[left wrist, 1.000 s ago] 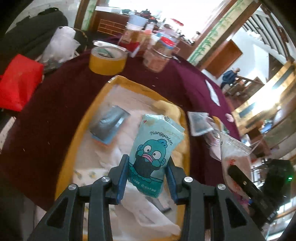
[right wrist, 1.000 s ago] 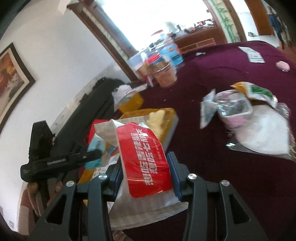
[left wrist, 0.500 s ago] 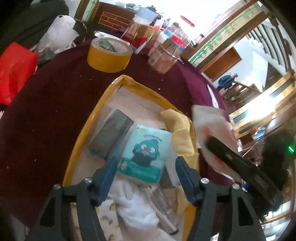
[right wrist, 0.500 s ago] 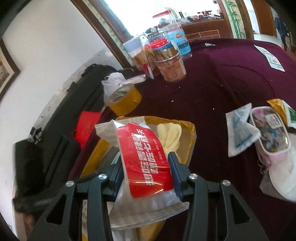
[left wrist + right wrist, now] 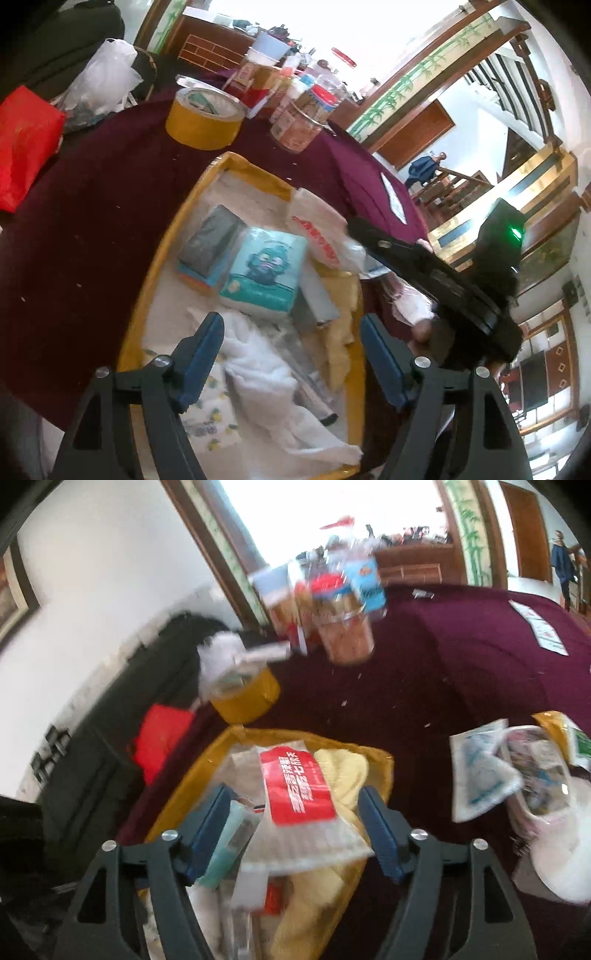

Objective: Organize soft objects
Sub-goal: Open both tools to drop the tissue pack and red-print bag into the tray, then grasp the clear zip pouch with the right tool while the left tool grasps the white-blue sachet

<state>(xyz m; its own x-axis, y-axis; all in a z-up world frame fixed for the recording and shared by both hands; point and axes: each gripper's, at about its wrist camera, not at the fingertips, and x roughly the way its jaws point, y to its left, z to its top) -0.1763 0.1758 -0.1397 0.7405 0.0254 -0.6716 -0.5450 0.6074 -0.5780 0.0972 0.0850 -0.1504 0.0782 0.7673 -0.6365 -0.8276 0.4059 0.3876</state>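
Both tongs opening wide, pads clear: left tongs [image 5: 291, 354] over teal tissue pack [image 5: 264, 271], right tongs [image 5: 291, 829] around red-labelled packet [image 5: 295, 790].

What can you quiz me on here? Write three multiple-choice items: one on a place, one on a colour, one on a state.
1. Where does the teal cartoon-print tissue pack lie?
A. on the maroon tablecloth
B. in the yellow plastic tray
C. on a red bag

2. What colour is the wide roll of tape?
A. blue
B. white
C. yellow

3. How does the clear red-lidded plastic jar stand?
A. upright
B. tipped on its side
C. upside down

Key: 1 B, the pack rests inside the tray's rim; 2 C, its outer band is yellow; 3 A, its lid is on top.
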